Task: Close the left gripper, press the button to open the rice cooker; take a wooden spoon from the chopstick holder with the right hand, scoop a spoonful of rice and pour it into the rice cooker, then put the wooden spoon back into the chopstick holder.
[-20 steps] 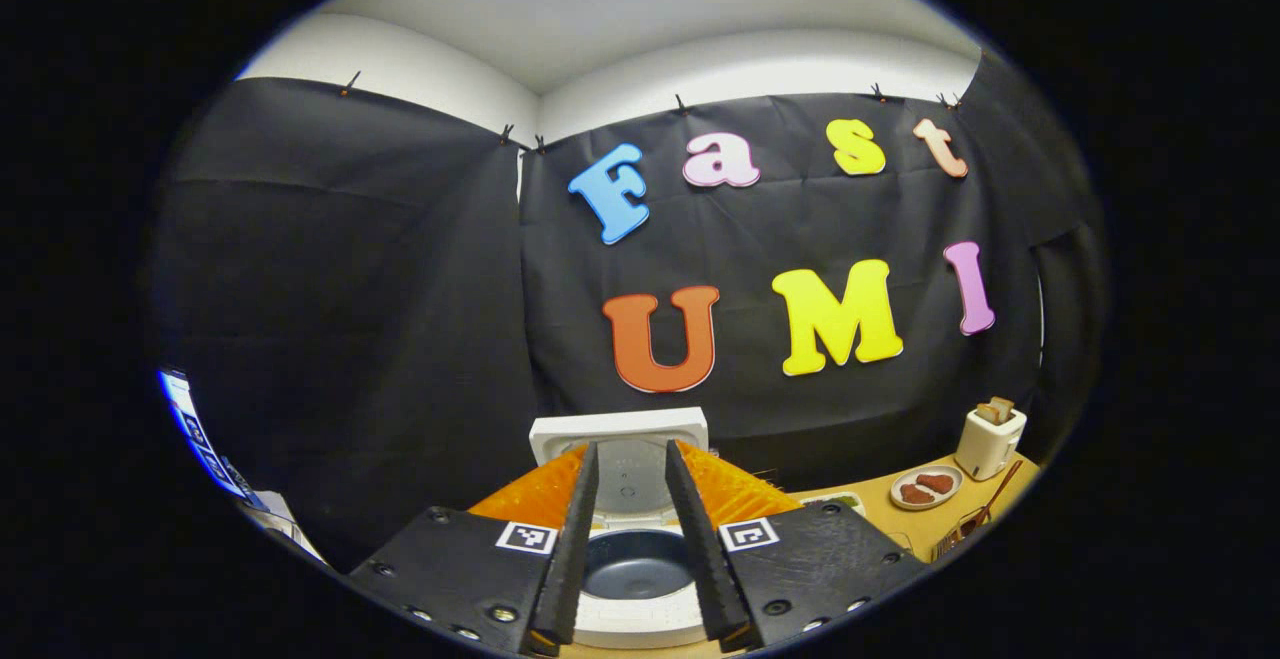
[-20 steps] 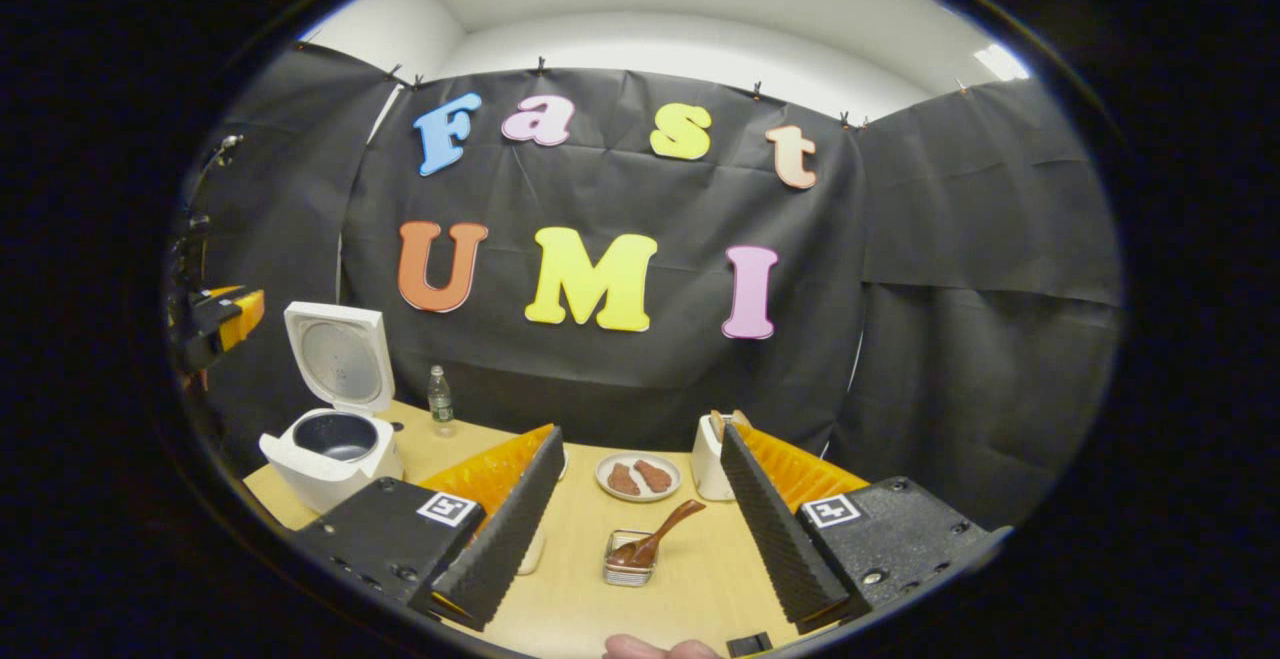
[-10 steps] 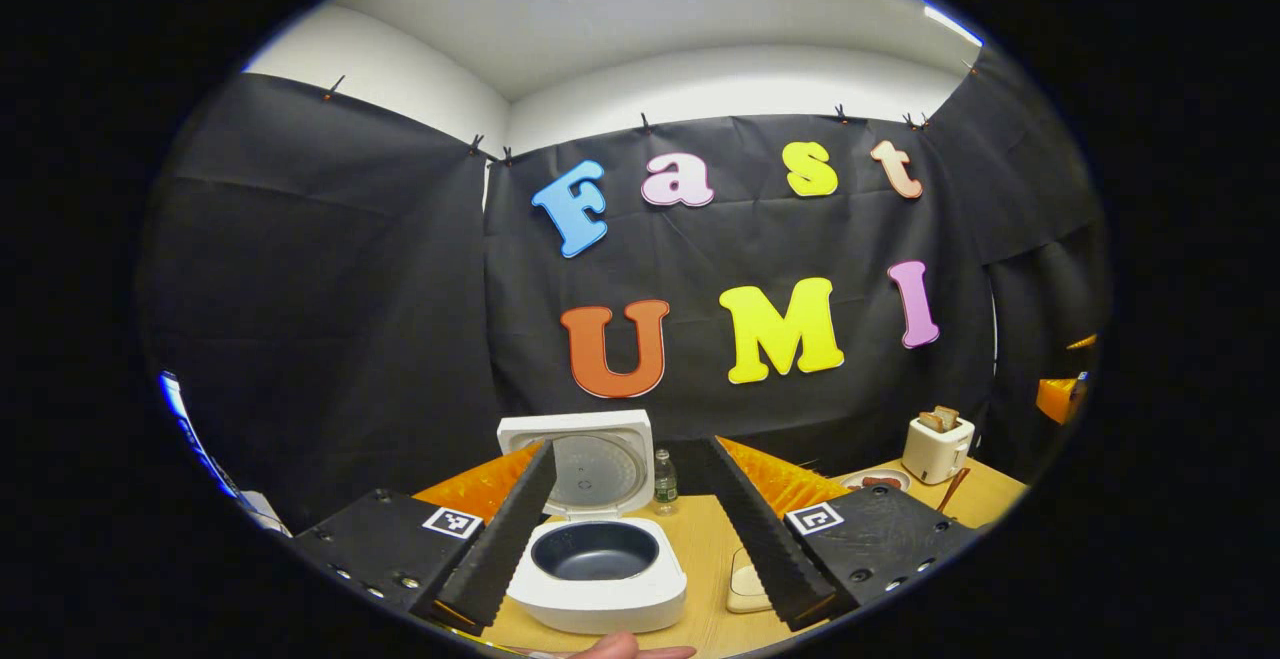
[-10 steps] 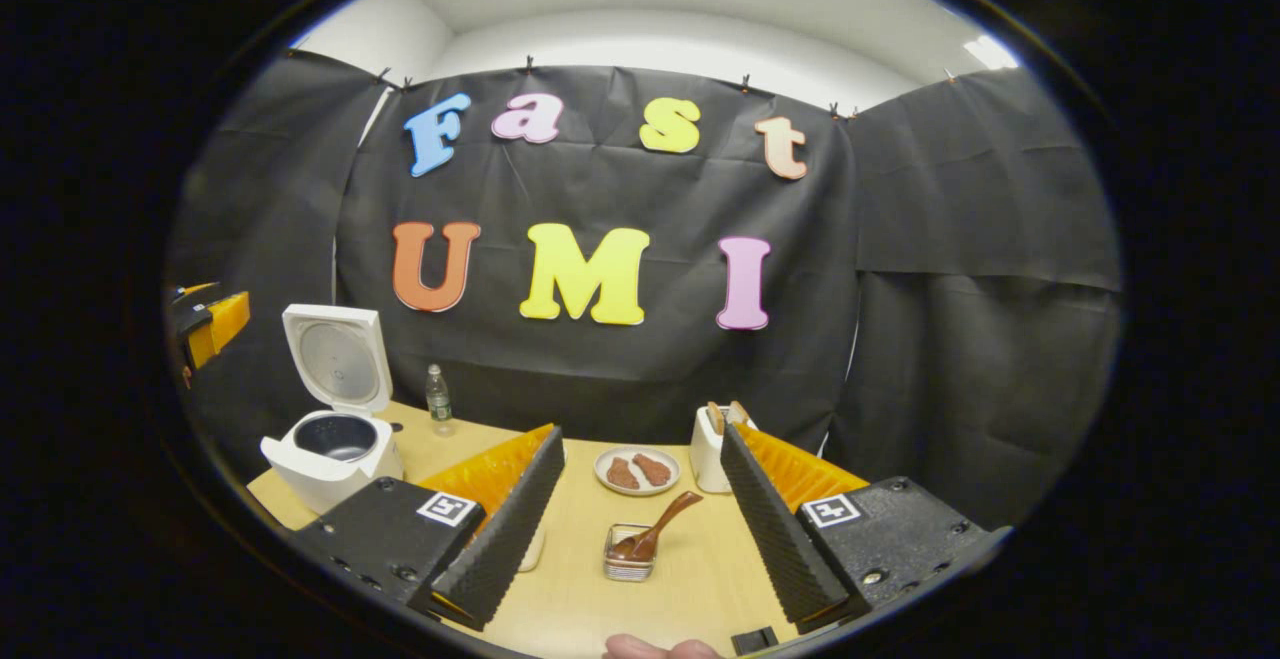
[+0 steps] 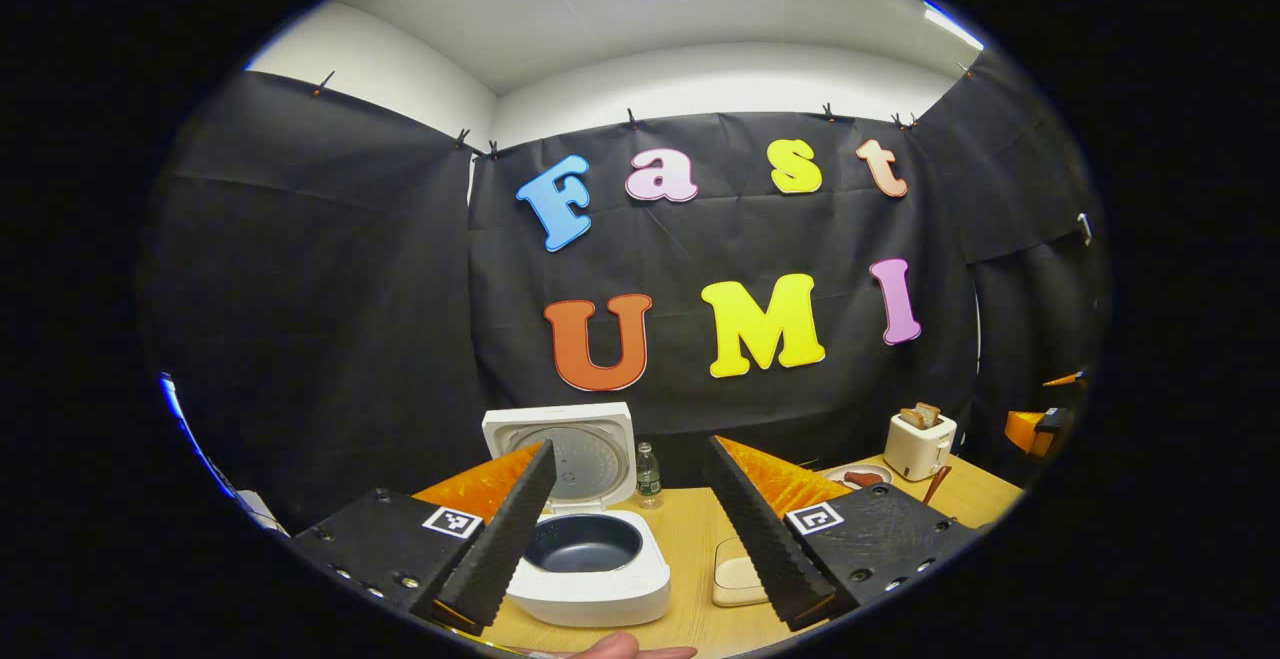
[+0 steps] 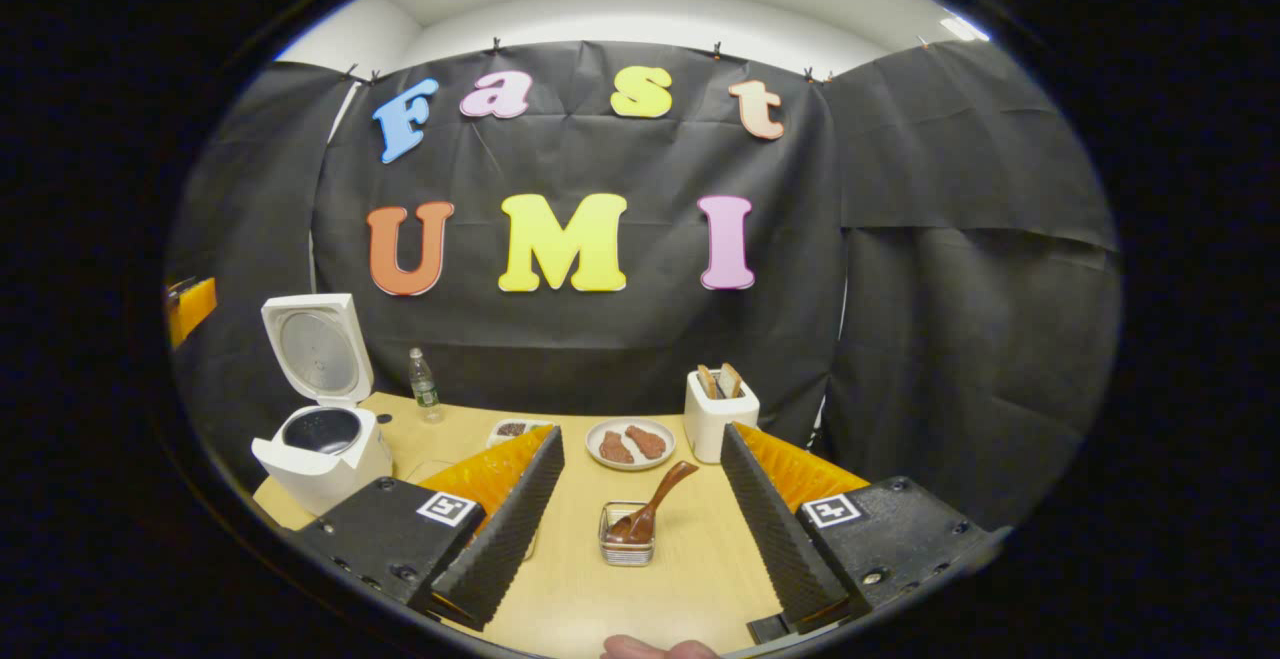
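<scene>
Your L gripper (image 5: 625, 539) gapes wide over the open cooker (image 5: 588, 567) at desk's left edge; R gripper (image 6: 640, 529) wide, spoon (image 6: 645, 516) in holder (image 6: 627, 546) mid-desk.

A glossy white plastic rice cooker (image 5: 590, 579) with a dark, smooth inner pot stands on a matt pale wood-look counter (image 6: 660, 589), while a polished brown wooden spoon (image 6: 652, 512) rests in a shiny wire-mesh metal chopstick holder (image 6: 626, 547), between ribbed matt black fingers (image 6: 505, 534).

Both views low over table (image 6: 580, 599), facing wall, sharing rice cooker (image 5: 590, 564)
</scene>
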A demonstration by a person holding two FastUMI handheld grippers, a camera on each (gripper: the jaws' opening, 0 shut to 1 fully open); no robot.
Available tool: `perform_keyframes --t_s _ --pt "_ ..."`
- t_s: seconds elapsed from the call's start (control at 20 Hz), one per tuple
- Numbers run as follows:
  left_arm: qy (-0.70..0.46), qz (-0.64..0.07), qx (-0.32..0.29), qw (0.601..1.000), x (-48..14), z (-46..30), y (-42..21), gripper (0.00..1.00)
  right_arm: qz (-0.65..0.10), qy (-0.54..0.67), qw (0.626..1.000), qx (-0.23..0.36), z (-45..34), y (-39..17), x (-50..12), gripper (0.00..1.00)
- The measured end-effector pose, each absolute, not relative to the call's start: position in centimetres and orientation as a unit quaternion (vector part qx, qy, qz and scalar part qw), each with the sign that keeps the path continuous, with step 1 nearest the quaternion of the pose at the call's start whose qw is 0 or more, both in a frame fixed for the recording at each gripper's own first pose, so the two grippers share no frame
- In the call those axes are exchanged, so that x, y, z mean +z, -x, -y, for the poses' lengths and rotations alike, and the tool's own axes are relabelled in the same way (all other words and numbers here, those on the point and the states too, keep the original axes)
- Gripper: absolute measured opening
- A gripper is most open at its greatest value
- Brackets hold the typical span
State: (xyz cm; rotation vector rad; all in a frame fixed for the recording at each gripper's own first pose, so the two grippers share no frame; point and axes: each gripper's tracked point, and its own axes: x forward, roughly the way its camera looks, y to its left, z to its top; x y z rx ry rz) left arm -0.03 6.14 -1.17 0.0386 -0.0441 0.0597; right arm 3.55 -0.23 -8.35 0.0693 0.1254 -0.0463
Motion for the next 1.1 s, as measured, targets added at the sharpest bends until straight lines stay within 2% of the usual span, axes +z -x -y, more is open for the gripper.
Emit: perform_keyframes --t_s 0.35,0.4,0.45,0.7,1.05,1.1 --pt "-0.024 0.007 0.012 1.0 -2.3 -5.2 0.7 0.95 -0.127 -0.066 0.989 -0.034 1.5 -10.7 -18.7 1.0" --pt "-0.024 0.005 0.012 1.0 -2.4 -5.1 0.7 0.9 -0.145 -0.074 0.986 -0.038 1.8 -11.9 -20.7 1.0" --pt "-0.026 0.003 0.011 1.0 -2.6 -5.0 0.7 0.95 -0.155 -0.084 0.984 -0.04 2.0 -13.3 -22.4 1.0" --pt "-0.05 -0.017 0.014 0.999 -3.9 -4.8 0.5 0.95 -0.204 -0.139 0.968 -0.049 2.5 -20.8 -29.1 1.0" --pt "-0.046 -0.033 0.027 0.998 -4.6 -4.9 -0.4 0.95 -0.243 -0.172 0.954 -0.041 3.3 -26.6 -32.6 1.0" --pt "-0.047 -0.033 0.031 0.998 -4.6 -4.9 -0.5 0.95 -0.245 -0.176 0.953 -0.035 3.2 -27.2 -32.6 0.97"
